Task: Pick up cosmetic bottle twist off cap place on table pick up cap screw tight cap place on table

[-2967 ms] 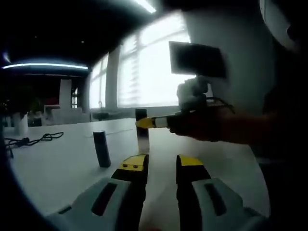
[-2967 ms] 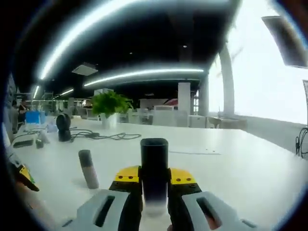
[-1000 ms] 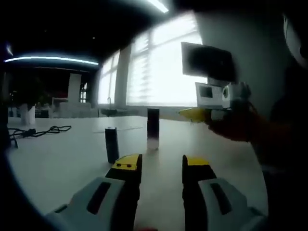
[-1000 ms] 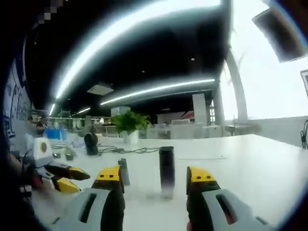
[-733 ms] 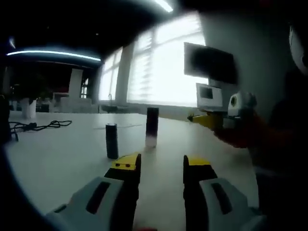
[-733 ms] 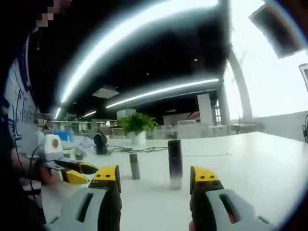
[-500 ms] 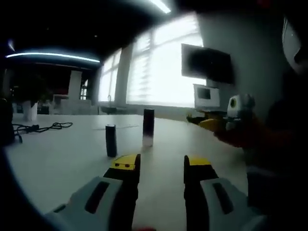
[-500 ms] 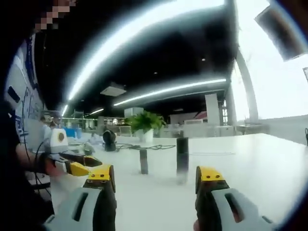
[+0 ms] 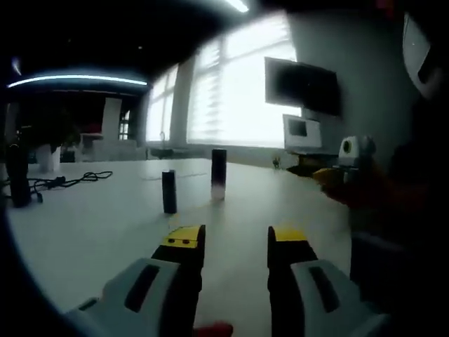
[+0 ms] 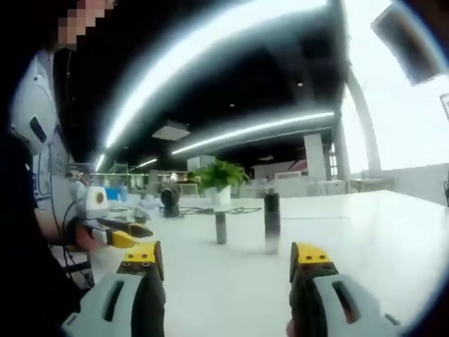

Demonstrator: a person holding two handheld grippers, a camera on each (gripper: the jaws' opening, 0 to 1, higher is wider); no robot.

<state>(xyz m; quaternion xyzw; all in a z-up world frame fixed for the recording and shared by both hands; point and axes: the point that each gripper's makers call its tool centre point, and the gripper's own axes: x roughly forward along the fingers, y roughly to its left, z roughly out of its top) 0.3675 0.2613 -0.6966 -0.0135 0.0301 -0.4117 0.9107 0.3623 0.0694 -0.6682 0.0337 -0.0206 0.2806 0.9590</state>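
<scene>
The cosmetic bottle [image 9: 219, 174], a tall dark cylinder with a pale lower end, stands upright on the white table [image 9: 105, 225]. In the right gripper view the bottle [image 10: 272, 222] stands well beyond my jaws. A shorter dark cylinder [image 9: 169, 191] stands upright beside it, apart from it, and shows as the shorter cylinder [image 10: 221, 227] in the right gripper view. My left gripper [image 9: 236, 242] is open with nothing between its jaws. My right gripper [image 10: 226, 257] is wide open and holds nothing. The right gripper [image 9: 337, 172] shows at the right, the left gripper [image 10: 116, 232] at the left in a hand.
A potted plant [image 10: 219, 184] and black cables [image 9: 70, 179] lie at the table's far side, with a dark round object [image 10: 170, 203] nearby. A dark screen [image 9: 303, 86] hangs by bright windows. The person's body fills the edges.
The right gripper, shut on the bottle 3 s ago, has let it go and opened. Both grippers have drawn back, so bottle and short cylinder look smaller and farther.
</scene>
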